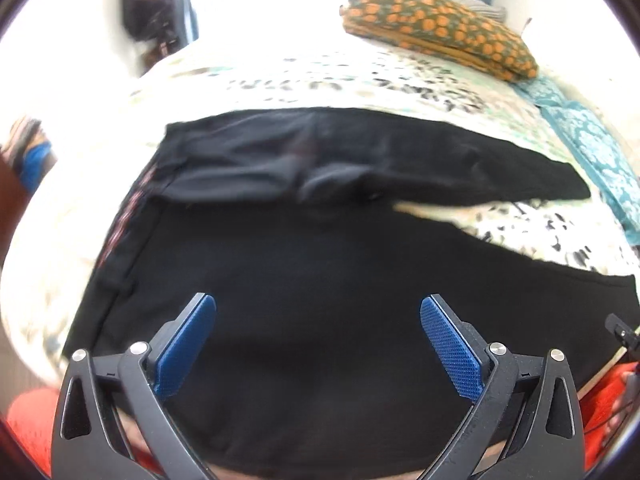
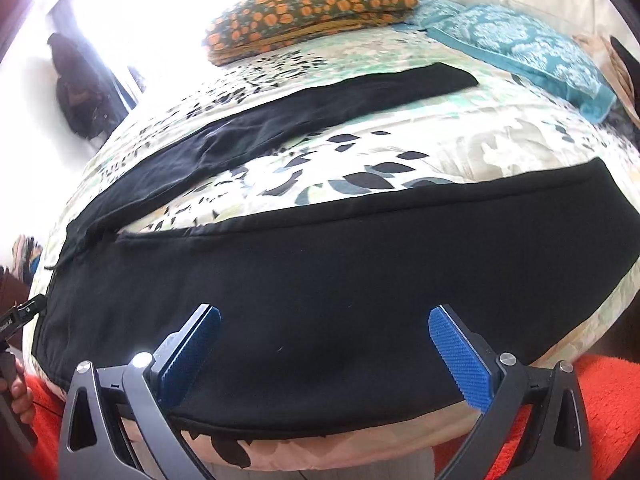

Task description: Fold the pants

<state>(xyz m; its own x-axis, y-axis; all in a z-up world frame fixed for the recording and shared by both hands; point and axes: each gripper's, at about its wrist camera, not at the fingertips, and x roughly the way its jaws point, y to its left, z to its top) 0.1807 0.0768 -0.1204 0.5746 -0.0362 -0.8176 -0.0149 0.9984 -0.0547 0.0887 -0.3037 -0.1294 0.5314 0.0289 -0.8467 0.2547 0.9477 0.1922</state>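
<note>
Black pants [image 1: 320, 248] lie spread on a leaf-patterned bedspread [image 1: 360, 80], waistband to the left, the two legs splayed apart to the right. My left gripper [image 1: 318, 320] is open and empty, above the near hip and thigh area. In the right wrist view the near leg [image 2: 320, 264] runs across the bed's front edge and the far leg [image 2: 320, 108] stretches toward the pillows. My right gripper [image 2: 324, 332] is open and empty over the near leg. The left gripper's tip [image 2: 24, 312] shows at that view's left edge.
An orange-dotted pillow [image 2: 312, 8] and a teal patterned pillow [image 2: 520, 48] lie at the head of the bed. Orange-red fabric [image 2: 612, 408] shows below the bed's front edge. A dark shape [image 2: 76, 88] stands by the bright window at left.
</note>
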